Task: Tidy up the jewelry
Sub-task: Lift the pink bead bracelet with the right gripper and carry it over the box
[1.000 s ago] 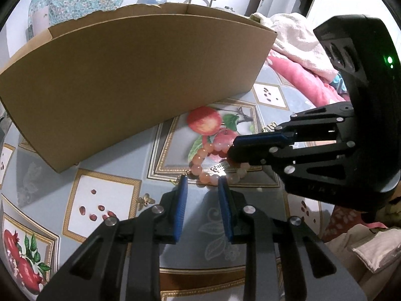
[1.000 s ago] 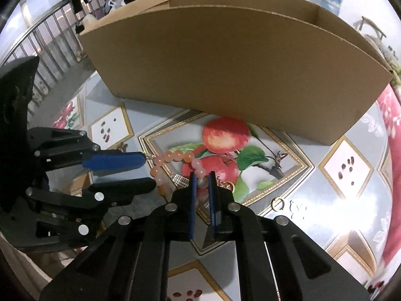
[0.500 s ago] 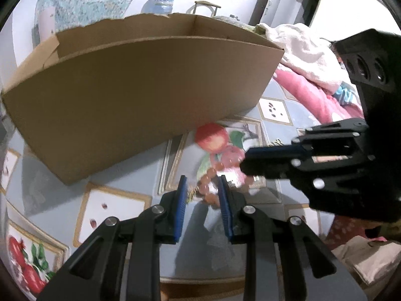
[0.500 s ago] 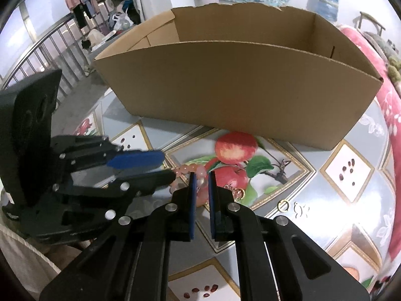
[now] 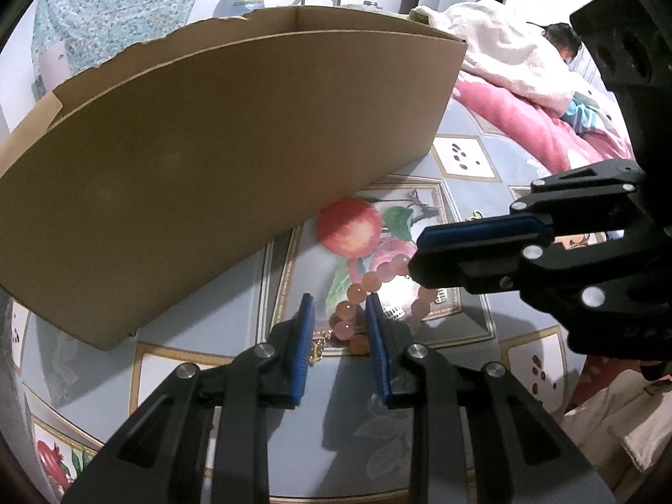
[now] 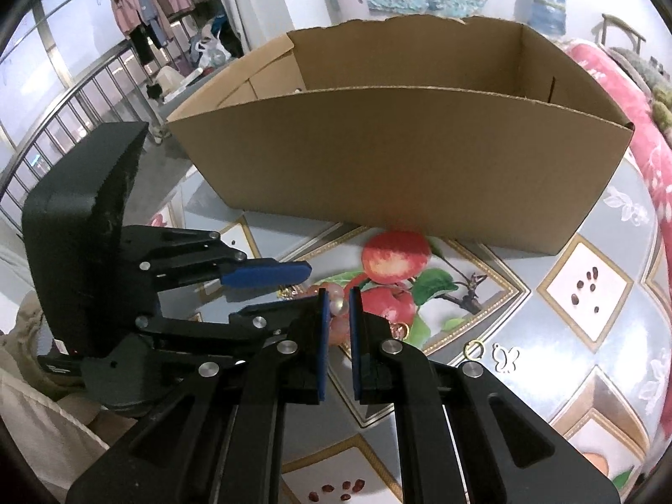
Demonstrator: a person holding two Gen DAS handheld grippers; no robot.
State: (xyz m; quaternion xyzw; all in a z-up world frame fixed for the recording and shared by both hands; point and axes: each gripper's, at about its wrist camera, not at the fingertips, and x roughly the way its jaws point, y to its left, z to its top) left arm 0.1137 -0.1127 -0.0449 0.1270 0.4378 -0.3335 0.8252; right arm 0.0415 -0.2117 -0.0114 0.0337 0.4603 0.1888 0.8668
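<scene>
Two hand-held grippers meet over the pink bead bracelet [image 5: 369, 283] in front of the cardboard box [image 5: 218, 159]. Your right hand-held gripper [image 6: 336, 306] is clenched on the bracelet: its blue pads [image 6: 322, 336] stand narrow with a pale bead pinched between them, and the strand hangs from its tip in the left wrist view. Your left hand-held gripper [image 5: 338, 319] has its jaws partly apart; the lower beads of the bracelet sit between its pads [image 5: 304, 336], but you cannot tell from either view whether the pads press on them. A gold charm [image 5: 316, 346] dangles at the bottom of the strand, beside the left pad.

The bench [image 6: 588, 336] carries a fruit-print cloth. The box stands on it just behind the grippers, open at the top. A small gold ring [image 6: 473, 350] and a pale butterfly charm [image 6: 506, 357] lie on the cloth to the right of your right hand-held gripper, apart from the bracelet.
</scene>
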